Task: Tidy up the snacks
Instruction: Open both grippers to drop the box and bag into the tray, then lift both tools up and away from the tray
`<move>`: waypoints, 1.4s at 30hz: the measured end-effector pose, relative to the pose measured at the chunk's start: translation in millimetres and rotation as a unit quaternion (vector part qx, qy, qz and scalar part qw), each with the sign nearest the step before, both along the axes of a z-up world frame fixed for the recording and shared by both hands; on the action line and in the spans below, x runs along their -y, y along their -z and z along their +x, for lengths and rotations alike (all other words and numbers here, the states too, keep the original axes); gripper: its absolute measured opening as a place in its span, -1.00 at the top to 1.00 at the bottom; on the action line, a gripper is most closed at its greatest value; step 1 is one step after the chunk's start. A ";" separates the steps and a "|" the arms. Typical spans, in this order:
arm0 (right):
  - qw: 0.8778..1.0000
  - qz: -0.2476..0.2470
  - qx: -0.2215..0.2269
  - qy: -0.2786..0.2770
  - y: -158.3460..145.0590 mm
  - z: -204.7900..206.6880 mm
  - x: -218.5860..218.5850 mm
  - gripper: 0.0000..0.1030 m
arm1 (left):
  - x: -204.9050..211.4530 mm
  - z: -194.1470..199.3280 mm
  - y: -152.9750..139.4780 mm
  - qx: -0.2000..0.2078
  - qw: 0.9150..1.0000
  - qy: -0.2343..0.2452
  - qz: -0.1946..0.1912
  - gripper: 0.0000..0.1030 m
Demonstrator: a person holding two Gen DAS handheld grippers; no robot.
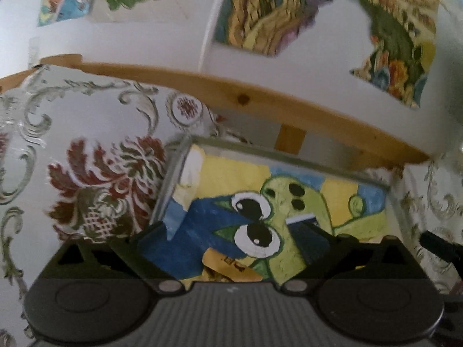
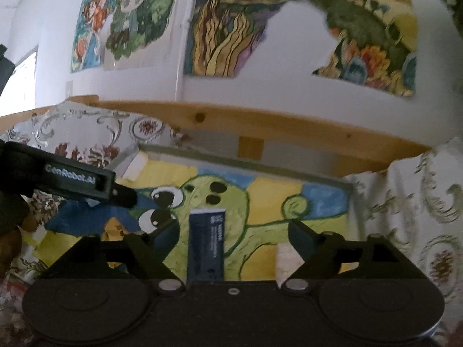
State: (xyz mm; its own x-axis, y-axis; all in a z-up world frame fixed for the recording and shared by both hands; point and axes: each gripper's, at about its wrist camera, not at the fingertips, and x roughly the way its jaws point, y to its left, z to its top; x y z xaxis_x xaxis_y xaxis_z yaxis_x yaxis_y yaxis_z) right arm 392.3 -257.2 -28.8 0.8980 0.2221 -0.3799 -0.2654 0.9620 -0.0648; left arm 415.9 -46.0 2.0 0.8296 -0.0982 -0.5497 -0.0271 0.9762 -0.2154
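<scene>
Tools (image 1: 231, 240) (image 2: 231, 231) both tilt slightly downward over the painted tray (image 2: 260, 179) (jaws wide, gripping nothing).

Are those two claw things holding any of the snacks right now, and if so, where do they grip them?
Nothing is held. The right gripper has its jaws wide apart around the dark blue snack box without touching it; the left gripper is open too.

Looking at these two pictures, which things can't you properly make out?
- Small white print on the dark blue upright snack packet, right wrist view: blurred, lower end cut off by the gripper body.
- Tan snack wrapper, left wrist view: mostly hidden behind the gripper body.
- Painted clear glass tray's near edge: hidden, both views.
</scene>
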 end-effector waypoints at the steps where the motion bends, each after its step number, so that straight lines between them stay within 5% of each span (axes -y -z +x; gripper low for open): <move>1: 1.000 -0.002 0.005 0.002 -4.2 -4.3 2.5 -0.72 | -0.4 -4.2 -4.9 0.002 1.000 -0.003 -0.002 -0.97; 8: 0.999 0.003 0.032 0.008 -38.3 -44.2 17.7 -0.98 | 2.1 -40.7 -32.0 0.024 1.000 -0.009 0.005 -0.99; 26: 0.998 -0.002 0.061 0.013 -82.0 -182.0 15.0 -0.99 | -22.3 -175.8 -46.9 0.021 0.997 -0.039 0.058 -0.99; 42: 0.997 0.045 0.021 0.055 -63.1 -287.8 -8.6 -0.99 | -47.9 -284.7 -33.2 0.028 0.996 -0.052 0.064 -0.99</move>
